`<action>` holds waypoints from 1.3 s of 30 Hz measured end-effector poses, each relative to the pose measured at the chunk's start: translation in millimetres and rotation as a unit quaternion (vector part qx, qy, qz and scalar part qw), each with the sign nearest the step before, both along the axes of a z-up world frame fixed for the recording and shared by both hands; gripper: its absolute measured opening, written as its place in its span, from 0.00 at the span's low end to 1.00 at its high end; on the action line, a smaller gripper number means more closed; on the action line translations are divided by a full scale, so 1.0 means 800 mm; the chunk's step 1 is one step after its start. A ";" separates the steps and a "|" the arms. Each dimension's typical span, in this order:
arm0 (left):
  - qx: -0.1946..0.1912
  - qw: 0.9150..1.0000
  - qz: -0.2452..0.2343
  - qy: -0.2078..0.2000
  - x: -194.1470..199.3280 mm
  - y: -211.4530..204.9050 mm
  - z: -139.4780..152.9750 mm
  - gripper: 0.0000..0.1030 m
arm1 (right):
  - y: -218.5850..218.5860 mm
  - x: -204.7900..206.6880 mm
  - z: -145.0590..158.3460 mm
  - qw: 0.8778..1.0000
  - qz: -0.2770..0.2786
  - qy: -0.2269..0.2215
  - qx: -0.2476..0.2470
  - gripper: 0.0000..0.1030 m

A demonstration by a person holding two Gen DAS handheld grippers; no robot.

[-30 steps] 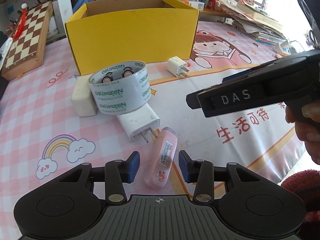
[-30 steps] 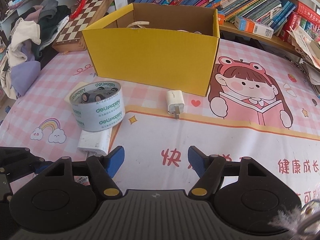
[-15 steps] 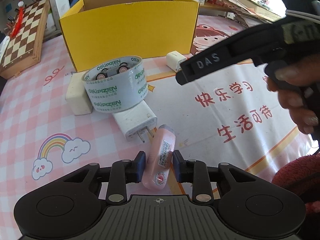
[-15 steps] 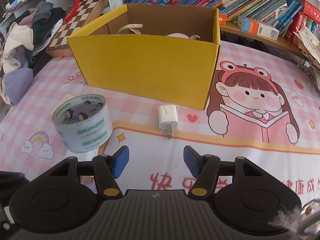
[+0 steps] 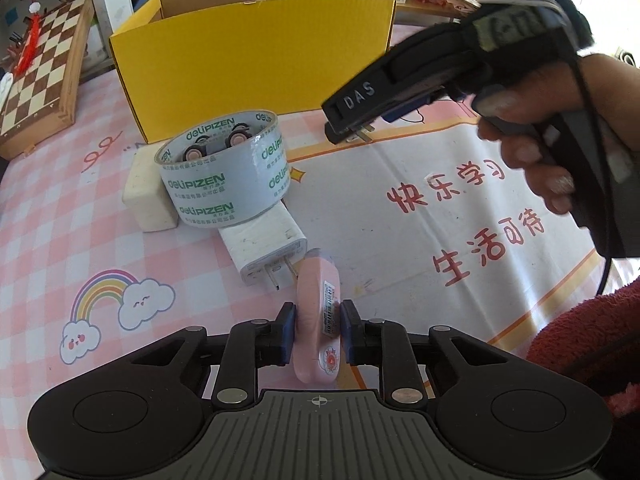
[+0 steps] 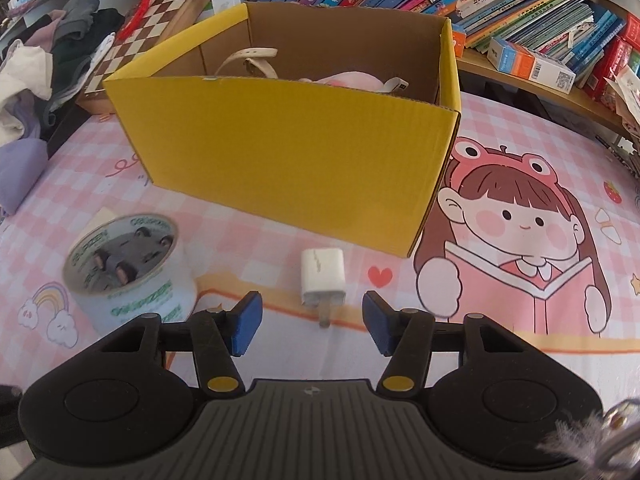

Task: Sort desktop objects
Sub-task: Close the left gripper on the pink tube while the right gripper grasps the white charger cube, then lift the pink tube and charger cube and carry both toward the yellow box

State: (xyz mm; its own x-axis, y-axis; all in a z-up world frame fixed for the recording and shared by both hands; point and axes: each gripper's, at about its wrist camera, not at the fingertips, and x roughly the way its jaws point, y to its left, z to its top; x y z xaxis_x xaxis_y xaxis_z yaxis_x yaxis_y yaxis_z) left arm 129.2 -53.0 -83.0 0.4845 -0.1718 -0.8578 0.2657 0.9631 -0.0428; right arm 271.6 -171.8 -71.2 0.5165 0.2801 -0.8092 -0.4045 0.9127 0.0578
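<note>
The left gripper is closing, its pads pinching the pink correction-tape dispenser; it should be lifted level. The right gripper, closing but empty, should straddle the small white charger just ahead before squeezing.

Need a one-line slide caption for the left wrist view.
Left gripper closing on a pink case beside a white charger and tape roll; yellow box behind.

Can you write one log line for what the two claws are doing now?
left claw: closing on pink case | right claw: closing, nothing gripped, near small charger | box: waiting
</note>
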 end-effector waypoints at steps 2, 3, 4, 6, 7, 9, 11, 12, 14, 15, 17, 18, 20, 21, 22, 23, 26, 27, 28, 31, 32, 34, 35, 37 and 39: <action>0.000 1.000 -0.001 0.001 0.001 0.000 0.000 0.21 | 0.003 0.007 -0.002 1.000 0.003 0.000 -0.003 0.49; 0.000 1.000 -0.001 0.002 0.001 0.000 0.000 0.21 | 0.005 0.010 -0.004 1.000 0.005 0.000 -0.005 0.48; -0.001 1.000 -0.001 0.002 0.001 0.000 0.000 0.21 | 0.007 0.014 -0.005 1.000 0.007 0.001 -0.007 0.47; -0.001 1.000 -0.001 0.003 0.002 0.000 -0.001 0.21 | 0.009 0.018 -0.007 1.000 0.009 0.000 -0.011 0.46; -0.003 1.000 0.000 0.003 0.002 0.001 -0.001 0.21 | 0.009 0.021 -0.008 1.000 0.009 0.001 -0.012 0.46; -0.004 1.000 0.000 0.004 0.002 0.001 -0.001 0.21 | 0.010 0.025 -0.009 1.000 0.011 0.002 -0.013 0.44; -0.005 1.000 0.001 0.005 0.002 0.001 -0.001 0.21 | 0.011 0.029 -0.011 1.000 0.012 0.004 -0.015 0.43; -0.005 1.000 0.001 0.005 0.002 0.001 -0.001 0.21 | 0.011 0.031 -0.011 1.000 0.012 0.004 -0.015 0.43; -0.006 1.000 0.001 0.005 0.002 0.000 -0.001 0.21 | 0.012 0.033 -0.013 1.000 0.014 0.006 -0.017 0.41; -0.007 1.000 0.001 0.006 0.002 0.000 -0.001 0.21 | 0.012 0.034 -0.013 1.000 0.015 0.006 -0.017 0.41; -0.008 1.000 0.001 0.006 0.002 0.000 -0.001 0.21 | 0.012 0.036 -0.014 1.000 0.016 0.008 -0.018 0.38; -0.008 1.000 0.001 0.006 0.001 0.000 0.000 0.20 | 0.013 0.036 -0.015 1.000 0.016 0.010 -0.018 0.37; -0.010 1.000 0.000 0.005 0.001 0.000 0.000 0.20 | 0.013 0.037 -0.017 1.000 0.017 0.012 -0.018 0.35; -0.012 1.000 -0.001 0.005 0.000 0.000 0.000 0.20 | 0.013 0.038 -0.017 1.000 0.017 0.012 -0.018 0.35; -0.013 1.000 -0.002 0.005 0.000 0.000 0.000 0.20 | 0.013 0.038 -0.017 1.000 0.018 0.010 -0.018 0.33; -0.013 1.000 -0.002 0.005 -0.001 0.000 0.001 0.20 | 0.013 0.038 -0.017 1.000 0.019 0.009 -0.018 0.29; -0.015 1.000 -0.004 0.004 -0.001 0.000 0.001 0.20 | 0.014 0.040 -0.017 1.000 0.022 0.009 -0.018 0.23; -0.016 1.000 -0.004 0.004 -0.001 0.000 0.001 0.20 | 0.013 0.040 -0.016 1.000 0.022 0.011 -0.016 0.23; -0.016 1.000 -0.004 0.002 -0.002 0.000 0.002 0.20 | 0.013 0.040 -0.016 1.000 0.023 0.013 -0.013 0.23; -0.018 1.000 -0.005 -0.002 -0.003 0.001 0.004 0.20 | 0.011 0.036 -0.013 1.000 0.022 0.014 -0.008 0.23; -0.019 1.000 -0.006 -0.005 -0.003 0.001 0.005 0.20 | 0.010 0.034 -0.011 1.000 0.022 0.013 -0.006 0.23; -0.022 1.000 -0.008 -0.009 -0.003 0.001 0.008 0.20 | 0.009 0.029 -0.007 1.000 0.022 0.012 -0.001 0.23; -0.022 1.000 -0.010 -0.012 -0.003 0.001 0.009 0.20 | 0.008 0.026 -0.005 1.000 0.021 0.011 0.001 0.23; -0.025 0.999 -0.012 -0.017 -0.003 0.002 0.013 0.20 | 0.005 0.020 0.001 1.000 0.019 0.012 0.007 0.23; -0.030 0.999 -0.011 -0.024 -0.002 0.004 0.018 0.20 | 0.001 0.014 0.008 1.000 0.018 0.011 0.012 0.23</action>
